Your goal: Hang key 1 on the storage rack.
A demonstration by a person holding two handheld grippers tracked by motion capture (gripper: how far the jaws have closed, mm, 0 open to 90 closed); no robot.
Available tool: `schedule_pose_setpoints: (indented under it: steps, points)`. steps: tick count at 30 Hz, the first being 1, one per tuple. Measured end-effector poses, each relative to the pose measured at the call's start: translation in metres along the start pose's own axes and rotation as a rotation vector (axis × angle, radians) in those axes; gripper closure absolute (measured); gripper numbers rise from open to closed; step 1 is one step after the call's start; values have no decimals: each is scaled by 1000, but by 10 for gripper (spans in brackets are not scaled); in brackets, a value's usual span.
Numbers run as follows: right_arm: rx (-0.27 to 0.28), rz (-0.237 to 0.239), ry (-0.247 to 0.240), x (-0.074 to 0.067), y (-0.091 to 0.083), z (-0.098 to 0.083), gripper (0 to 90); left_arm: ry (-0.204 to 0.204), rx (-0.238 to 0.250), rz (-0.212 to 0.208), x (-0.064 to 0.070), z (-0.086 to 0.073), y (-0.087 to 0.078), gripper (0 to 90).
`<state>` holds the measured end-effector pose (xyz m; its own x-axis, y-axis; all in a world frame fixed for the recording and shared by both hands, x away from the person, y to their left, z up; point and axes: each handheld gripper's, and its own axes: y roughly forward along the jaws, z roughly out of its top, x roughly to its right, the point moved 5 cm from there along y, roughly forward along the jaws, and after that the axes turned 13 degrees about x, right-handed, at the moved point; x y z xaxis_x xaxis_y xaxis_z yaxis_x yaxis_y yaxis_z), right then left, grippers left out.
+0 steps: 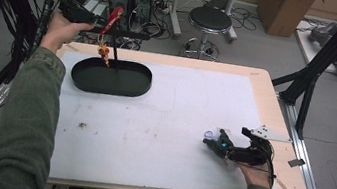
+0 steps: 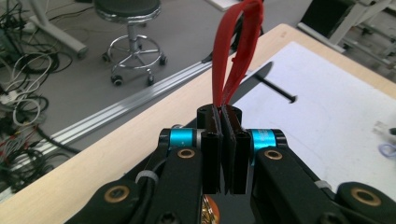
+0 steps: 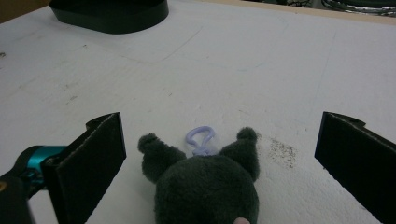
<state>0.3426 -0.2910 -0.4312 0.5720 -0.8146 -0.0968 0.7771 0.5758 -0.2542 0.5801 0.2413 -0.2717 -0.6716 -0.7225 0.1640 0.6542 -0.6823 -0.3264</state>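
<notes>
In the high view the left gripper (image 1: 97, 22) is held up over the far left corner of the table, above the far rim of a black oval plastic tray (image 1: 111, 77) that sits on the white table mat (image 1: 162, 124). Its jaws are pressed together on a red looped strap (image 1: 112, 18), and a small orange-and-yellow charm (image 1: 104, 53) dangles from that strap just over the tray's far edge; the charm is too small to say what kind of figure it is. The left gripper view shows the same clamp from close by: the two black pads (image 2: 215, 135) pinch the base of the strap (image 2: 236, 51), whose loop stands up beyond them. A thin black post with a horizontal bar (image 1: 115, 48) rises from the tray, and the strap hangs close beside that bar. At the near right of the mat, the right gripper (image 1: 214, 143) lies low near the surface with its jaws spread wide. In the right gripper view a dark grey plush toy with two round ears (image 3: 205, 186) and a pale lilac clip (image 3: 200, 139) lies on the mat between the pads, touching neither.
</notes>
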Motion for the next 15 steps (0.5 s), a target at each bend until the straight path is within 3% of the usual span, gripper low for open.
schedule_pose_setpoints:
  steps: [5, 7, 9, 13, 14, 15]
  points:
    - [-2, -1, 1, 1, 0, 0, 8, 4, 32, 49, -5, 0, 0, 867]
    - [0, 0, -1, 1, -1, 0, 8, 42, 67, 65, -7, -2, 0, 866]
    - [4, 0, 0, 1, -2, 0, 8, 53, 95, 75, -6, -4, 0, 867]
    - [3, -3, 3, 0, -3, 0, 8, 144, 103, 115, -3, -4, 4, 864]
    - [3, -3, 3, 0, -3, 0, 8, 139, 103, 120, -3, -4, 4, 863]
    - [7, -1, -1, 0, -3, 1, 8, 105, 103, 122, -3, -3, 4, 858]
